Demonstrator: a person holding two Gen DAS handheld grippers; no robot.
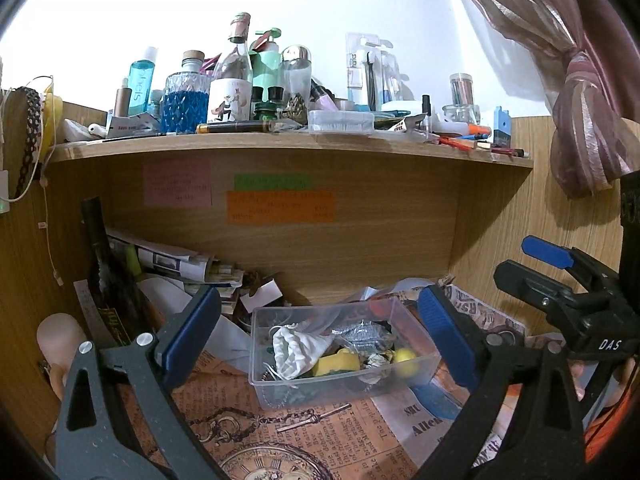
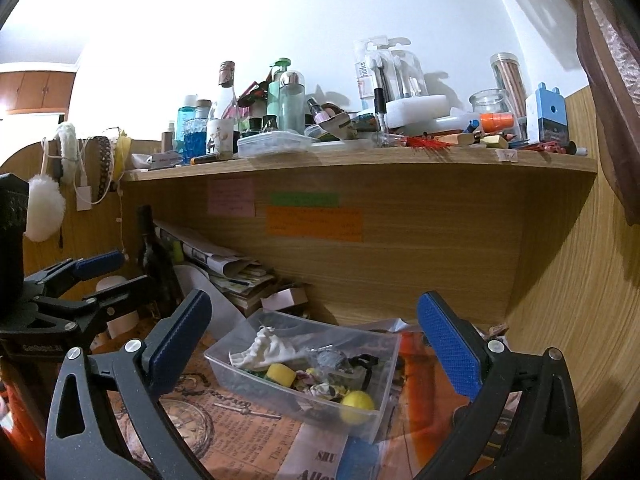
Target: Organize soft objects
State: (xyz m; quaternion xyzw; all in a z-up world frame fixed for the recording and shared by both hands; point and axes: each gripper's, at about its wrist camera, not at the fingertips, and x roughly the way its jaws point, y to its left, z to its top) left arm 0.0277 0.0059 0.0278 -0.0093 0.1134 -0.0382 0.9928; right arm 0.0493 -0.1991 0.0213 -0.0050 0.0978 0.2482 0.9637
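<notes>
A clear plastic bin (image 1: 416,372) (image 2: 384,412) stands on the newspaper-print desk mat under the shelf. In it lie a white drawstring pouch (image 1: 294,350) (image 2: 264,348), a yellow sponge (image 1: 336,362) (image 2: 281,374), a yellow ball (image 1: 405,357) (image 2: 357,402), crumpled patterned cloth and a silvery bag (image 1: 362,334). My left gripper (image 1: 316,336) is open and empty, its blue pads either side of the bin. My right gripper (image 2: 316,344) is open and empty above the bin. Each gripper shows in the other's view, the right one (image 1: 532,264) and the left one (image 2: 104,276), both open.
A wooden shelf (image 1: 280,146) (image 2: 360,160) above holds bottles, jars, pens and boxes. Sticky notes (image 1: 280,206) are on the back panel. A dark bottle (image 1: 100,264), folded papers (image 1: 176,264) and books lie at the left. A curtain (image 1: 580,100) hangs right. A white pompom (image 2: 44,208) hangs left.
</notes>
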